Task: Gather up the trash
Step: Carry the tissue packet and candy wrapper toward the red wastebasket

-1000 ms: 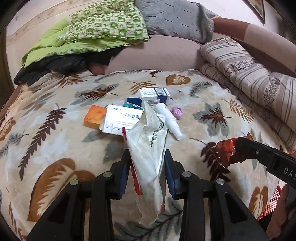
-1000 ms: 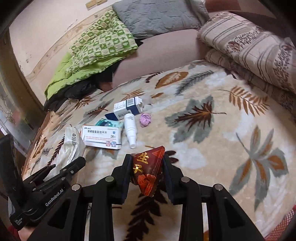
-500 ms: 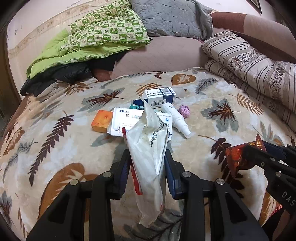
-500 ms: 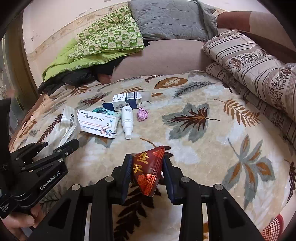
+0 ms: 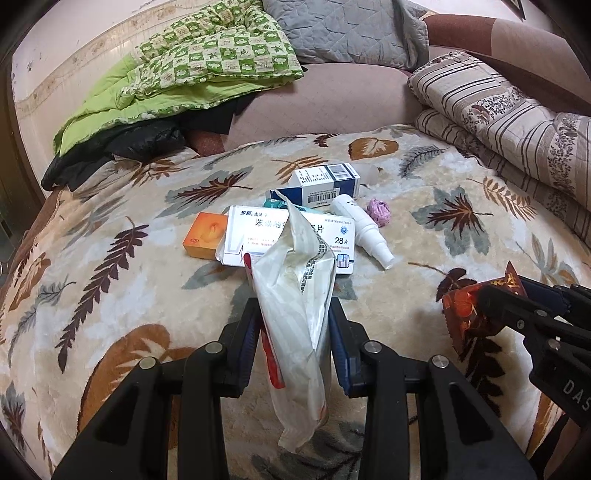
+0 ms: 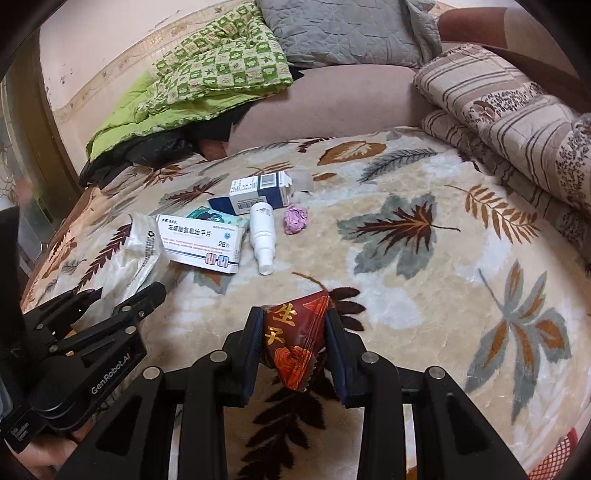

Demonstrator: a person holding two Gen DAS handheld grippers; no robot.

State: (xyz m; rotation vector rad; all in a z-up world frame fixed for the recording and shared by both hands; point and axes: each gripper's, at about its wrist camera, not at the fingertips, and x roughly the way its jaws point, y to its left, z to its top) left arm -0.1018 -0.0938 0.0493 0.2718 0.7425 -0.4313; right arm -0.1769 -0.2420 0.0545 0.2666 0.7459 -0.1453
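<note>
My left gripper [image 5: 293, 325] is shut on a crumpled white plastic wrapper [image 5: 299, 314], held above the leaf-patterned blanket [image 5: 110, 295]; it also shows in the right wrist view [image 6: 136, 254]. My right gripper [image 6: 293, 328] is shut on a red snack packet [image 6: 293, 343], seen too in the left wrist view [image 5: 469, 310]. Ahead on the blanket lie a white medicine box [image 5: 258, 229], an orange box [image 5: 207, 234], a blue-white box [image 5: 325, 182], a white spray bottle [image 5: 364, 229] and a pink crumpled wad [image 5: 379, 211].
Green quilts [image 5: 192, 70], a grey pillow [image 5: 347, 33] and dark clothing [image 5: 122, 147] lie at the back. Striped folded bedding [image 5: 509, 122] is at the right. A red mesh basket [image 6: 557, 456] shows at the lower right.
Both grippers have pulled back and risen a little with their loads, so the items on the blanket sit slightly farther ahead. The grips have not changed.
</note>
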